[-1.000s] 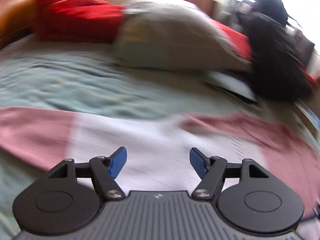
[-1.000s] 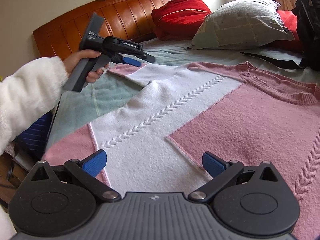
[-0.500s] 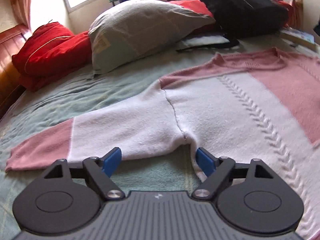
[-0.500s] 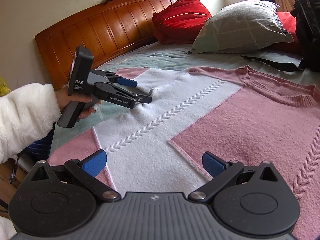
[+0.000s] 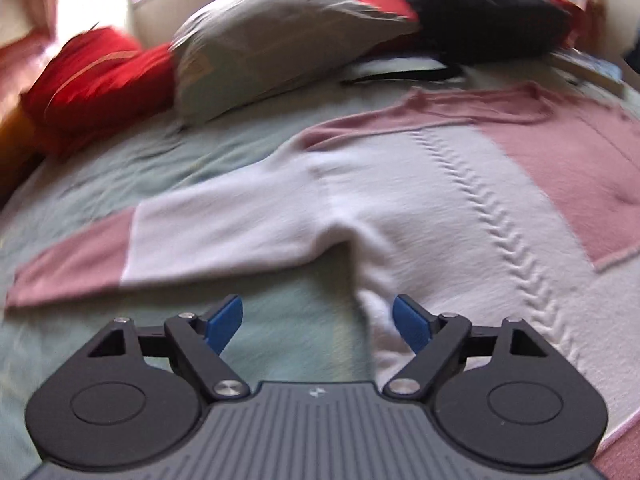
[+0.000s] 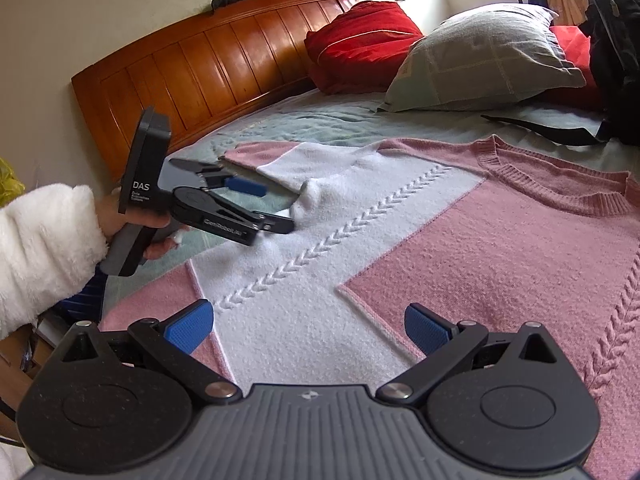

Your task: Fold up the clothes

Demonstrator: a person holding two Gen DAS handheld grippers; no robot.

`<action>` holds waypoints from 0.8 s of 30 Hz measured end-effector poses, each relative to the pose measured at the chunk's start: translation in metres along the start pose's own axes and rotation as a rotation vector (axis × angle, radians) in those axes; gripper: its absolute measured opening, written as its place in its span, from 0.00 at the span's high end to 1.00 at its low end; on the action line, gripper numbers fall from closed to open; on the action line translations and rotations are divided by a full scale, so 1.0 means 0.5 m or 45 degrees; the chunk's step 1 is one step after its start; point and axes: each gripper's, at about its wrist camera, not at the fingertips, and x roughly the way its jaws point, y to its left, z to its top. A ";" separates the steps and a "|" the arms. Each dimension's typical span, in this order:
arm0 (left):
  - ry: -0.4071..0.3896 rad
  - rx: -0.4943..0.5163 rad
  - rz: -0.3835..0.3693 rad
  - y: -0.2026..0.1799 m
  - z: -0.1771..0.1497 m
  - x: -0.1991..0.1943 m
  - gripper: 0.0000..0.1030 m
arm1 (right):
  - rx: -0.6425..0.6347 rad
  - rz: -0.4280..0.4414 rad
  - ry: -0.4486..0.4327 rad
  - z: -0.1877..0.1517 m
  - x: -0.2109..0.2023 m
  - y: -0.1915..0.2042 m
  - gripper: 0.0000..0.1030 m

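Observation:
A pink and white knit sweater (image 6: 460, 248) lies spread flat on the bed, front up, neck toward the pillows. It also shows in the left wrist view (image 5: 420, 200), with its left sleeve (image 5: 160, 240) stretched out to the left. My left gripper (image 5: 318, 322) is open and empty, low over the sweater's side edge below the armpit; it also shows in the right wrist view (image 6: 260, 208). My right gripper (image 6: 308, 324) is open and empty above the sweater's lower white panel.
The bed has a pale green cover (image 5: 120, 184) and a wooden headboard (image 6: 208, 64). A grey pillow (image 6: 480, 56) and red cushions (image 6: 360, 44) lie at the head. A black backpack (image 6: 612, 40) with a strap (image 6: 540, 130) sits at the far right.
My left gripper has swung round to face the sleeve and armpit and dropped closer to the sweater's side edge. My right gripper has stayed nearly still.

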 end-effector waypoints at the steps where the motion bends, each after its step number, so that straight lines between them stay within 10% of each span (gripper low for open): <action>1: 0.006 -0.026 -0.001 0.007 0.005 -0.006 0.19 | 0.004 0.002 -0.002 0.000 -0.001 -0.001 0.00; 8: -0.133 -0.097 -0.123 -0.004 0.102 -0.004 0.21 | 0.012 0.013 -0.012 0.001 -0.001 -0.001 0.00; 16: 0.089 -0.219 -0.131 0.007 0.082 0.102 0.19 | 0.032 0.006 -0.025 0.002 -0.007 -0.007 0.00; 24: 0.022 -0.382 -0.249 0.041 0.168 0.074 0.18 | 0.074 0.050 -0.046 0.008 -0.013 -0.012 0.00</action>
